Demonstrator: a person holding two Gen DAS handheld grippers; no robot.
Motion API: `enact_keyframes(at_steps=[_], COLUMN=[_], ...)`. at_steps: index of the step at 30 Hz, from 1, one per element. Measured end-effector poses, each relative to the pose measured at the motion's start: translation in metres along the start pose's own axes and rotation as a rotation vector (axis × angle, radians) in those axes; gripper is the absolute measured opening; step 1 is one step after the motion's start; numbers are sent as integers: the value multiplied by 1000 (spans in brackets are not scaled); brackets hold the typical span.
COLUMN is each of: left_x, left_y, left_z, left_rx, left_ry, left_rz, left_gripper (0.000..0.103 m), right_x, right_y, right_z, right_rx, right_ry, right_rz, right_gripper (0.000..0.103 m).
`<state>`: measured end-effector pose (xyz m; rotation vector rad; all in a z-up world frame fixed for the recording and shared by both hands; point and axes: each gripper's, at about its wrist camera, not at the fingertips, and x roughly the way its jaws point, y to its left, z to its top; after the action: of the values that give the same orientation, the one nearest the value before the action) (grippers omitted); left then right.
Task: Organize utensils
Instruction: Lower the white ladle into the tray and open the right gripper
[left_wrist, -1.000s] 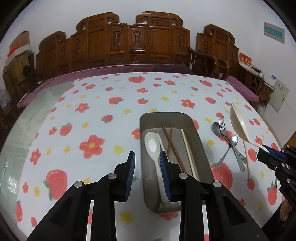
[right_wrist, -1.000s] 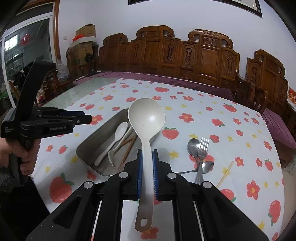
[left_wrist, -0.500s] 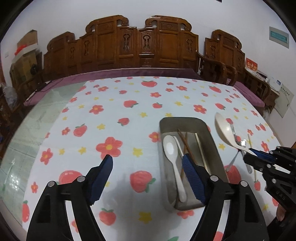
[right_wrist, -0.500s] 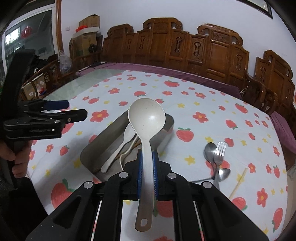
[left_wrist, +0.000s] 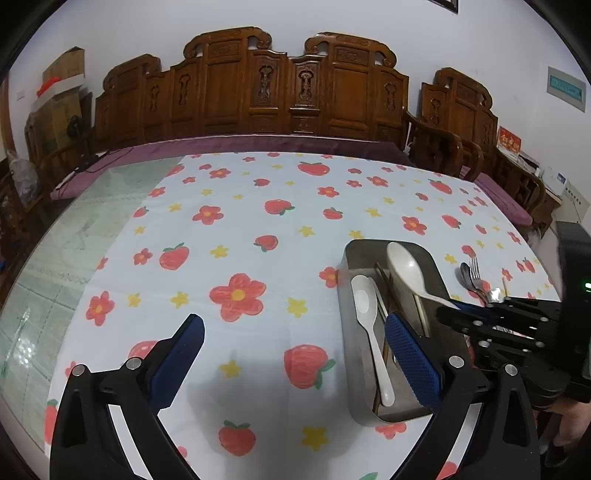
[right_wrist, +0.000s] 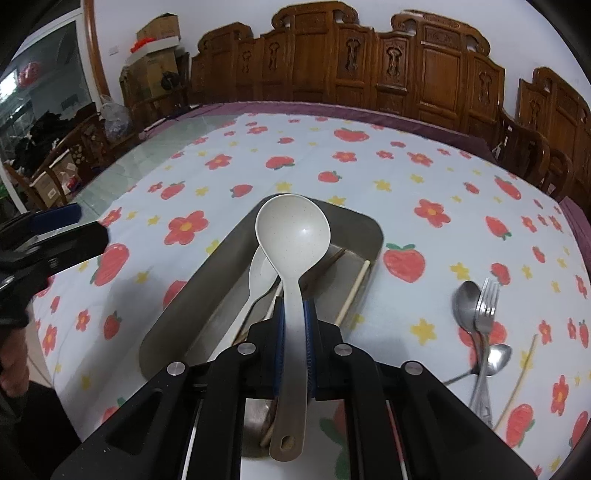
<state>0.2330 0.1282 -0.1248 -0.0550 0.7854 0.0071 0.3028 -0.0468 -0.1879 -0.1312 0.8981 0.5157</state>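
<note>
We pinch the ladle (right_wrist: 293, 236) in the right gripper (right_wrist: 293, 321) above the tray (right_wrist: 207, 266); our left gripper (left_wrist: 295, 347), opening, holds nothing; a fork (right_wrist: 484, 310) lies nearby.

Both fisheye views look steeply down from close above the surface (left_wrist: 258, 206) toward the carved chairs (right_wrist: 369, 66) at 12 o'clock, the left one seeing the tray (left_wrist: 439, 273) at 4 o'clock, the right one seeing it dead centre, so they share tray (right_wrist: 207, 273) and cloth.
</note>
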Motion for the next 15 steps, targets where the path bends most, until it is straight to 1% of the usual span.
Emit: enact_keyframes(at_steps=[6,15], left_x=[1,3], left_y=[2,2], left_z=[0,0], left_rx=[-6,-2], left_ry=[4,9], left_rz=[-5,0], left_gripper=[95,95], right_x=[23,36], right_y=[1,10], right_z=[8,12], right_rx=[63,78], right_ry=[34,46], right_rz=[30,56], right_gripper=[12,12])
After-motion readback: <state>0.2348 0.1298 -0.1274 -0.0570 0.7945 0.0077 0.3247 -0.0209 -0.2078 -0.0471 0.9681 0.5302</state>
